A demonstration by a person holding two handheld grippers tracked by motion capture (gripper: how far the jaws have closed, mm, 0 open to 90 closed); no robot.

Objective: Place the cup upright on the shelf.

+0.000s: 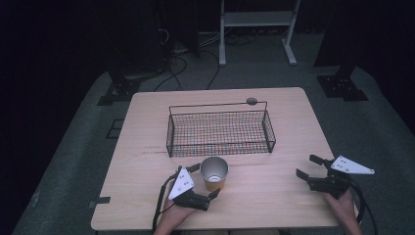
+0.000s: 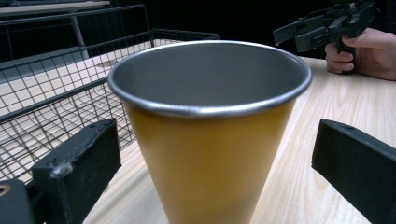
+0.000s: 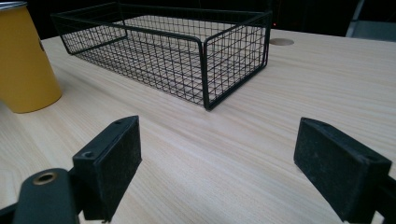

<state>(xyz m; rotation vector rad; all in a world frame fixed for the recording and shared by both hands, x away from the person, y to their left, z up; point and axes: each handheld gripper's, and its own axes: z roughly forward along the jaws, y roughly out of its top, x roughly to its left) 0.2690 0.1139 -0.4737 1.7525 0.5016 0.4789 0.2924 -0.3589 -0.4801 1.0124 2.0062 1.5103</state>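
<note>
light wooden table point(image 1: 274, 196), white shelf frame point(image 1: 257, 19) and floor cables point(image 1: 181, 63) behind

table point(image 1: 274, 196) lit | surroundings dark | near cup point(image 2: 210, 140) soft

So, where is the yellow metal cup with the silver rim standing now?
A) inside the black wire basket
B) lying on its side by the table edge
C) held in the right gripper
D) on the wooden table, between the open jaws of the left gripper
D: the yellow metal cup stands upright on the wooden table, outside the black wire basket, with the left gripper jaws apart on either side.
</note>
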